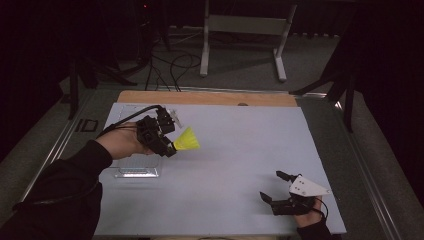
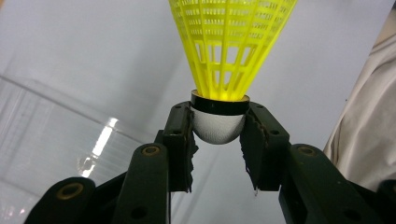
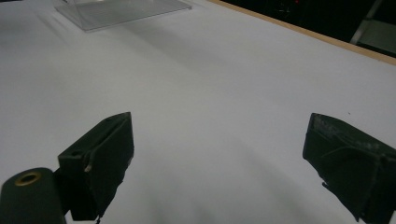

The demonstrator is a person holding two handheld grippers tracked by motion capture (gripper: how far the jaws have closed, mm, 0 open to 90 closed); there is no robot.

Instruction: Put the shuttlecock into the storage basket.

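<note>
A yellow plastic shuttlecock [image 1: 188,140] with a white rounded cork [image 2: 218,126] hangs above the left part of the white table [image 1: 240,150]. My left gripper [image 1: 172,145] is shut on it, the two black jaws pinching the cork from both sides while the yellow skirt [image 2: 231,42] points away from the hand. Near the table's front right corner my right gripper [image 1: 272,186] rests low, open, its jaws wide apart over bare table [image 3: 219,154] with nothing between them.
A clear plastic box [image 1: 137,167] stands on the table's left side, just under my left hand; it appears again as a clear box [image 3: 121,11] far off in the right gripper view. A wooden strip [image 1: 207,97] borders the table's far edge. Stands and cables lie on the floor beyond.
</note>
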